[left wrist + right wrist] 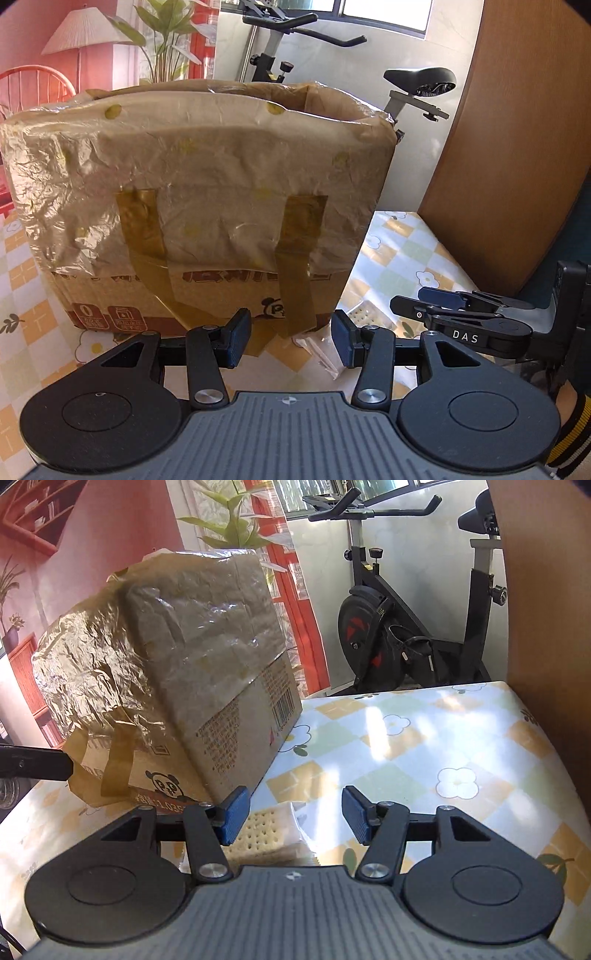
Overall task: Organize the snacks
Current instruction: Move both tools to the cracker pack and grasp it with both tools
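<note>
A cardboard box [207,192], lined with crinkled plastic held by brown tape, stands open-topped on the flowered tablecloth [406,251]. My left gripper [291,341] is open just in front of the box's near right corner. A small clear wrapper with pale sticks [327,356] lies on the cloth between and below its pads. A packet of pale dotted crackers [266,830] lies beside the box [192,672]. My right gripper [293,818] hangs open over it, its left pad just above the packet; no pad presses on it. In the left wrist view the right gripper [417,304] comes in from the right toward the crackers [364,314].
An exercise bike [406,627] stands beyond the table's far edge. A brown board [517,147] rises along the table's right side. The checked cloth [424,738] stretches right of the box. The left gripper's finger [37,762] shows at the left edge of the right wrist view.
</note>
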Motion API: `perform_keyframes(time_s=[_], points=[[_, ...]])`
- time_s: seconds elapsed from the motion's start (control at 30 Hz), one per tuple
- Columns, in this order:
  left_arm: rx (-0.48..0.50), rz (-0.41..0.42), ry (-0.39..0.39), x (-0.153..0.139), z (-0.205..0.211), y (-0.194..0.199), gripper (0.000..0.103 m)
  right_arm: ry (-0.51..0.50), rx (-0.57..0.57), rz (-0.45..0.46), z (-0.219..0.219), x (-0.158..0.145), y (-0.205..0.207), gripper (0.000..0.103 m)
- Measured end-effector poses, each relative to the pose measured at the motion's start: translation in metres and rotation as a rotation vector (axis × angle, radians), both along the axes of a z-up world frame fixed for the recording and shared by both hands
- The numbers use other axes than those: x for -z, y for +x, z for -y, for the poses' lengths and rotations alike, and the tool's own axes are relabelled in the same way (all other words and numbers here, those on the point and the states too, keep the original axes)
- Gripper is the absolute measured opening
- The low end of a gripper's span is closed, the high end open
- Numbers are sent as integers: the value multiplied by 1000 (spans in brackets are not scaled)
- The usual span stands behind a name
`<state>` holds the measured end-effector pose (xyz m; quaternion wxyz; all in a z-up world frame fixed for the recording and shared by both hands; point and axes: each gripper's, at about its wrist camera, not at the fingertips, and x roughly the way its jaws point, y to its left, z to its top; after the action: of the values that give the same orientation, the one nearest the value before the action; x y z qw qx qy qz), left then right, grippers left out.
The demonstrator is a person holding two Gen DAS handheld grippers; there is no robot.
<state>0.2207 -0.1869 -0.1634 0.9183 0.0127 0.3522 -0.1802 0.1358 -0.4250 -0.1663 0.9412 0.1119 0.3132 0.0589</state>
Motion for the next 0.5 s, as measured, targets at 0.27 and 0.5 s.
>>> perform_keyframes(time_s=[0.27, 0.5], points=[[4, -79, 5, 35, 23, 13, 50, -32, -91, -25, 0, 15, 5, 58], [0, -151, 17, 66, 33, 25, 45, -1, -133, -50, 1, 24, 16, 50]])
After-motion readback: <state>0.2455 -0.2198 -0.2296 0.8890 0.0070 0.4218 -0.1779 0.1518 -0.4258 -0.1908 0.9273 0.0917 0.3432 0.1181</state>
